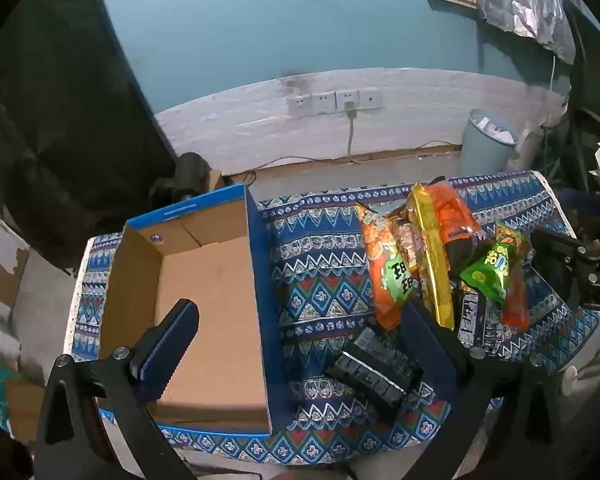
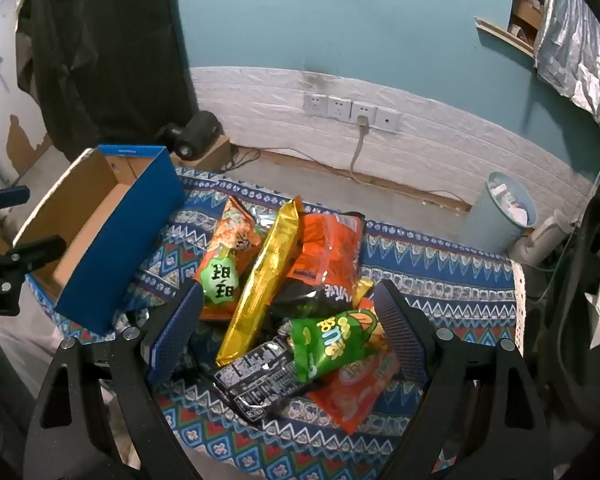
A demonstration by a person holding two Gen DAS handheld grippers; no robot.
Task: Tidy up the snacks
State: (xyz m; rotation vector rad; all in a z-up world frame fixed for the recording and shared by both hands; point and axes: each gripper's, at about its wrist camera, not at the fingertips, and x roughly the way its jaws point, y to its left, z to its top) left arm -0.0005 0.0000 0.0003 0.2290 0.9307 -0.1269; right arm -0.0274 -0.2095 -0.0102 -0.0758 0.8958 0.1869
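Far left: open cardboard box point(image 1: 204, 312) with blue outer walls, empty inside, sitting on the left part of the patterned cloth point(image 1: 320, 292) over the tabletop. Left claw point(image 1: 300, 332) spread wide, nothing between the fingers; its left finger hangs over the box floor, its right finger over the cloth beside a dark snack pack point(image 1: 374, 368) that lies alone near the box's right wall.

Right of the box, well apart from it: the snack pile. Left to right in the right wrist view: orange bag with green label point(image 2: 224, 264), long gold pack point(image 2: 266, 280) lying across the heap, big orange-and-black bag point(image 2: 324, 264), green bag point(image 2: 332, 344) on top at the near side, black printed pack point(image 2: 260, 380) under it, orange bag point(image 2: 360, 392) at the bottom near right. Right claw point(image 2: 288, 332) spread wide above the near end of the pile, pinching nothing, angled down.

Step in hand, by my read: first pick from the pile for the box. Do it well:
- Take a top item first; the green bag or the gold pack are unburied.
- Pinch the bag body, not a crimped corner; foil is slippery and puffy bags squash.
- Lift straight up so neighbours don't drag along.
- Clear the box's blue wall before lowering, and lay long packs along the box's length.
- Left claw is best placed for the lone dark pack.
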